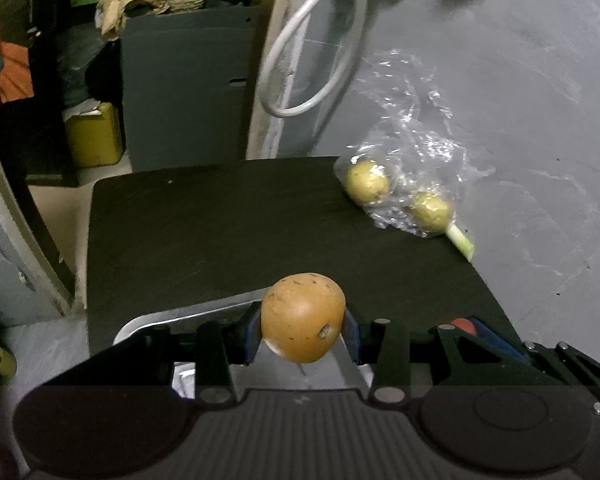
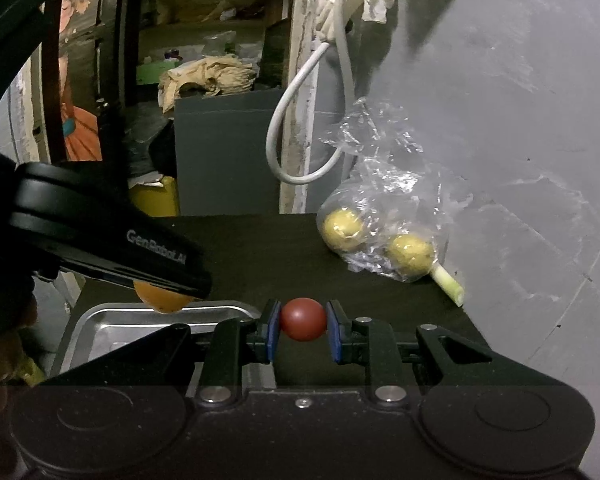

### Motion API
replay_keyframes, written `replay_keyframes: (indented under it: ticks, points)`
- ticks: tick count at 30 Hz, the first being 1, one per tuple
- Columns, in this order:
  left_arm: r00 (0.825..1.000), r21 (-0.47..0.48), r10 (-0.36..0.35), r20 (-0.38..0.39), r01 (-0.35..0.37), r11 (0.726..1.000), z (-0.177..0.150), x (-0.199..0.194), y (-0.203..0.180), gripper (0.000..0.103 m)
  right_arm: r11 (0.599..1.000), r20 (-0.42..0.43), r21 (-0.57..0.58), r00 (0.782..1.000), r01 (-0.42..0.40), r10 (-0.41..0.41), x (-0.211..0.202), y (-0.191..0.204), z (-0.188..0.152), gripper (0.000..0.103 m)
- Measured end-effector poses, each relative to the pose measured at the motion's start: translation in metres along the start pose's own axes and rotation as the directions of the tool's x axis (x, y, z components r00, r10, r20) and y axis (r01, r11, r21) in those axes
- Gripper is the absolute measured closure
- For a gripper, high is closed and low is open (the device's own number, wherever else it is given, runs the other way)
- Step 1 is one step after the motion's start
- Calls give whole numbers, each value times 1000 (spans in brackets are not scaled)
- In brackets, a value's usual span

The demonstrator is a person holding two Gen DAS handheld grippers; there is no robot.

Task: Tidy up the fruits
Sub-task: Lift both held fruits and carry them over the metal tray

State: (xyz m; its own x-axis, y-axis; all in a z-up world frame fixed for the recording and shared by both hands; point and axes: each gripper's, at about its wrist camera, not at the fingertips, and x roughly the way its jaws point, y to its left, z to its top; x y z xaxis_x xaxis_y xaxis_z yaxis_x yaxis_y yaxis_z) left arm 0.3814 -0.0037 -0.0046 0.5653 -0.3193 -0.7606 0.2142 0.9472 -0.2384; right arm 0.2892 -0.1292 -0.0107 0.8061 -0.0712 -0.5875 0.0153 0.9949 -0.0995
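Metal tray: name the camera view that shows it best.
The right wrist view: the metal tray shows its rim and bare floor, left of that hand-held gripper. The left wrist view gives only a strip of rim behind the orange-brown fruit.

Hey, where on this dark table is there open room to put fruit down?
The dark table is bare across its middle, between the metal tray at the near left and the plastic bag of yellow fruit at the far right corner. That corner is crowded, with a green stalk beside the bag. The tray's visible floor also looks bare.
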Motion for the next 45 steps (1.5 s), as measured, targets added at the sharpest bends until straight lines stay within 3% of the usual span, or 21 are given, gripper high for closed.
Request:
replay_keyframes:
  ticks: [11,24,45]
  points:
    - [999,-72,30,-18,-31,997,-20,-4,35,58,998,-26,-7,998,-58,58,-1,25,-7,77]
    - [997,-209,62,-44,-70,975,-40,2,70,58,990,-73,-43,989,-136,132,6,44,-16,77]
    - [988,-242,105,-111,-129,962,-52,17,78,58,980,-158,-79,973,-180,166,40,50,-25,77]
